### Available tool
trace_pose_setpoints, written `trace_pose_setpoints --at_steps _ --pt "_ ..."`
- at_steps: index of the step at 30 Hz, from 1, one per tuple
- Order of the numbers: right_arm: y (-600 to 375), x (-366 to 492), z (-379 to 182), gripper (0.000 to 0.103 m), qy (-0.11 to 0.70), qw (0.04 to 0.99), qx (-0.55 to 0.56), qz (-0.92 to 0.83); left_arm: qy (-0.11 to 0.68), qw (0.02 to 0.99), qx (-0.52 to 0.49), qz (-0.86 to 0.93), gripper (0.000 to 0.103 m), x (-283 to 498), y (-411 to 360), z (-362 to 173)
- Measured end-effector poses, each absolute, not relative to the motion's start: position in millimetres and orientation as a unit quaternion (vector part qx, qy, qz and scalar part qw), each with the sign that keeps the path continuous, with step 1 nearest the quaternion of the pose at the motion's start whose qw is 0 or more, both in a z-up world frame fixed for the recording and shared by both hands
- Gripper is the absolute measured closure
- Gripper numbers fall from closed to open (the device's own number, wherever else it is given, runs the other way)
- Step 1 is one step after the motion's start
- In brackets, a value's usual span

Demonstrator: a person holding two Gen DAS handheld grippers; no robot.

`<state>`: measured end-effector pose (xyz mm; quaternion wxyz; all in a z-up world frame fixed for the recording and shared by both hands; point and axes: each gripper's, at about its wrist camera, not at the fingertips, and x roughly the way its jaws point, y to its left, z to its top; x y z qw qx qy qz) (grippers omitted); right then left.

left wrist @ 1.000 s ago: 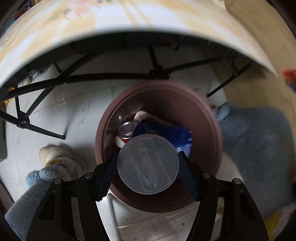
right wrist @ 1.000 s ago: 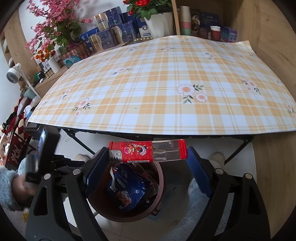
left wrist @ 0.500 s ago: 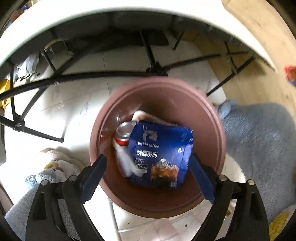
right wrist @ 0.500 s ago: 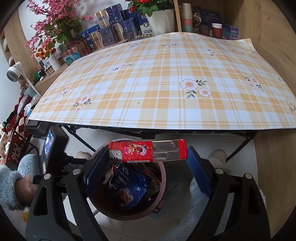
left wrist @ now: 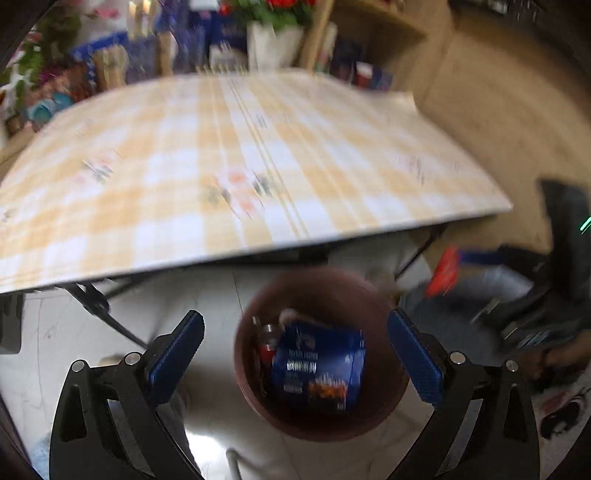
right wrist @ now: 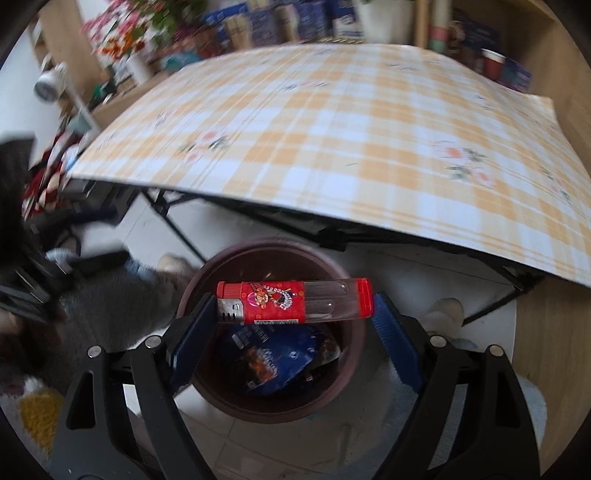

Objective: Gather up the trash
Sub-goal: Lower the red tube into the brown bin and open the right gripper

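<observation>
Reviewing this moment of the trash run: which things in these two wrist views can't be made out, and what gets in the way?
- Left wrist view: motion blur smears the print on the blue coffee packet in the brown bin.
- Same view: the red item at right is a blurred streak; unidentifiable.
- Right wrist view: the lighter and blue packet hide the bin's bottom.
- Right wrist view: shelf boxes are cut off by the top edge and blurred.

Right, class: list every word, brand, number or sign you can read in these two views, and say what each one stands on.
No text can be read in either view.
Red and clear plastic lighter: cartoon picture and a strip of print along its lower edge, too small to read.
Blue coffee pouch in the brown round bin: white lettering, blurred.
Blue boxes behind the checked table: blurred.
</observation>
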<state>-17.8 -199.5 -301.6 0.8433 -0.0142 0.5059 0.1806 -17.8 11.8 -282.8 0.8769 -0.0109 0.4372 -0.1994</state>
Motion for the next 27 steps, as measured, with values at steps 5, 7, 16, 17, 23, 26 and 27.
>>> trace_pose_setpoints --at_steps 5,7,16,17,23,26,27 --pt "-160 -10 -324 0.019 0.522 0.822 -0.038 0.224 0.381 0.907 -0.039 -0.172 0.006 -23 39 -254" --pt "-144 -7 -336 0.019 0.526 0.815 -0.056 0.236 0.367 0.916 -0.036 -0.158 0.006 -24 46 -247" --pt "-103 1 -400 0.019 0.559 0.787 -0.118 0.234 0.335 0.935 -0.015 -0.113 0.006 -42 73 -253" --pt "-103 2 -407 0.019 0.568 0.781 -0.122 0.229 0.334 0.936 -0.017 -0.111 0.006 -42 74 -253" --pt "-106 3 -448 0.019 0.63 0.737 -0.14 0.201 0.347 0.932 -0.017 -0.109 0.006 -39 74 -263" --pt "-107 2 -456 0.019 0.643 0.726 -0.147 0.192 0.361 0.926 -0.009 -0.111 0.006 -35 70 -270" --pt "-108 2 -458 0.019 0.647 0.724 -0.144 0.189 0.363 0.925 -0.006 -0.112 0.006 -35 69 -271"
